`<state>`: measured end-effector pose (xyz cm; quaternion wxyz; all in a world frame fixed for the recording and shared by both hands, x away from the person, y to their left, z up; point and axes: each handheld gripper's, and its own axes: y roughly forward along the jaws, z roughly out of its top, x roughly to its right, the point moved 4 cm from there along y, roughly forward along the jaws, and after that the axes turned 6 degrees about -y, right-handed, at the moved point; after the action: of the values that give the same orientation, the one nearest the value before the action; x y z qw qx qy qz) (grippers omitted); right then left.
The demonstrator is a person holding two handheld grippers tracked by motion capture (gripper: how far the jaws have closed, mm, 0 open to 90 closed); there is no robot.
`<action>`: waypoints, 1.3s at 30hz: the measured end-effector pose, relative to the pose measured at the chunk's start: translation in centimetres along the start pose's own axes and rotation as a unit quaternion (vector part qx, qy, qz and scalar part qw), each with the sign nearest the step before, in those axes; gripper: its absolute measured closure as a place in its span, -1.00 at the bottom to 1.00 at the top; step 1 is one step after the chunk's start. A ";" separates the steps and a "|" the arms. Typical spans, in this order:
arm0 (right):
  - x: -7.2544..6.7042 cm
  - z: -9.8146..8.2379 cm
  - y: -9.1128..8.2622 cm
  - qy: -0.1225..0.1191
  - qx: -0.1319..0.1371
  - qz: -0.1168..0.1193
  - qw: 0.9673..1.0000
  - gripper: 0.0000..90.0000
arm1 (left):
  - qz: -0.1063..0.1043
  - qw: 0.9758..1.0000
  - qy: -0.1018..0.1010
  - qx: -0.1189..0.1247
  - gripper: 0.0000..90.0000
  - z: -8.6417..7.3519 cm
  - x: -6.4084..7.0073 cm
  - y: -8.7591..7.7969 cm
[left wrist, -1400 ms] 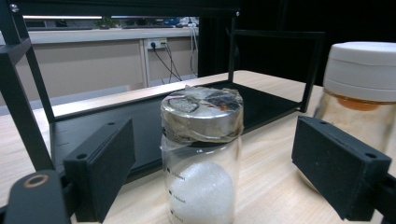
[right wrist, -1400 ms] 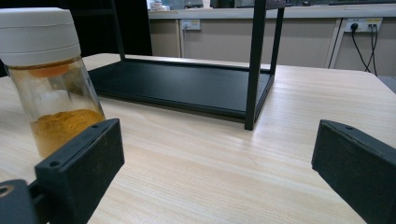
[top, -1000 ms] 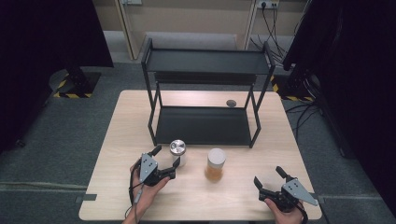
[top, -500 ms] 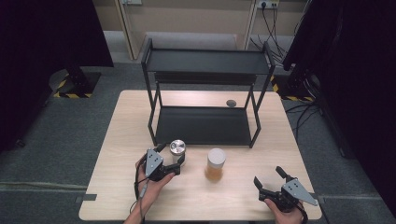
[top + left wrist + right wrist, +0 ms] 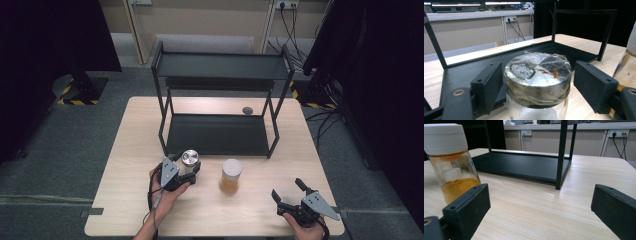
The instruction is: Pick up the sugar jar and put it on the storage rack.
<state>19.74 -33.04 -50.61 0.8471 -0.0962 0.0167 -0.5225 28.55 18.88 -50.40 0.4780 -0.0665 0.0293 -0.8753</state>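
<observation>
Low and left of centre in the high view, the left tool [image 5: 186, 169] sits around a small glass jar with a silver lid [image 5: 189, 158], which stands on the pale wooden worktop [image 5: 125, 165] just in front of the black two-tier rack [image 5: 220, 75]. Its jaws have just been closing, with the jar between them. In the left gripper view one black pad [image 5: 487, 86] lies right against the jar's [image 5: 537, 80] side at the left of the frame, while the other pad at the right still stands a little off the lid, so the grip is narrowed but not pressing from both sides. The lid looks covered in crinkled film and the jar holds something white.

Just to the right of it in the high view stands a second jar with a white cap [image 5: 231, 176] and orange-yellow powder inside, apart from the first. In the lower right of that frame the right tool [image 5: 291, 195] rests near the worktop's front edge, jaws spread wide with nothing between them. In the right gripper view the white-capped jar [image 5: 451, 157] fills the upper left
</observation>
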 end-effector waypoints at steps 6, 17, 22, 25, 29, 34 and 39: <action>0.0 0.0 0.0 0.001 0.001 0.000 1.000 -0.94 | 0.005 1.000 0.007 -0.002 -0.29 0.0 0.2 0.2; 0.0 -0.1 0.0 0.002 0.002 -0.001 1.000 -0.94 | 0.005 1.000 -0.001 -0.001 -0.23 0.1 0.0 0.2; 0.0 0.0 0.0 0.002 0.001 0.000 1.000 -0.94 | 0.003 1.000 -0.003 0.002 -0.23 0.2 0.1 -0.3; 0.1 -0.1 0.0 0.004 0.002 0.000 1.000 -0.94 | 0.003 1.000 -0.002 0.008 -0.23 0.4 0.3 -0.8; 0.1 -0.1 -0.1 0.005 0.004 -0.001 1.000 -0.94 | 0.007 1.000 0.001 0.019 -0.23 1.0 0.6 -1.6; 0.1 -0.1 -0.1 0.008 0.004 0.000 1.000 -0.94 | 0.009 1.000 0.002 0.028 -0.23 2.5 0.7 -2.6; 0.1 -0.2 -0.1 0.007 0.005 -0.001 1.000 -0.94 | 0.014 0.999 0.000 0.038 -0.22 3.6 0.4 -3.3</action>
<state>19.68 -33.18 -50.74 0.8470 -0.0881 0.0196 -0.5239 26.15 20.39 -46.41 0.4922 -0.0479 -0.0032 -0.8691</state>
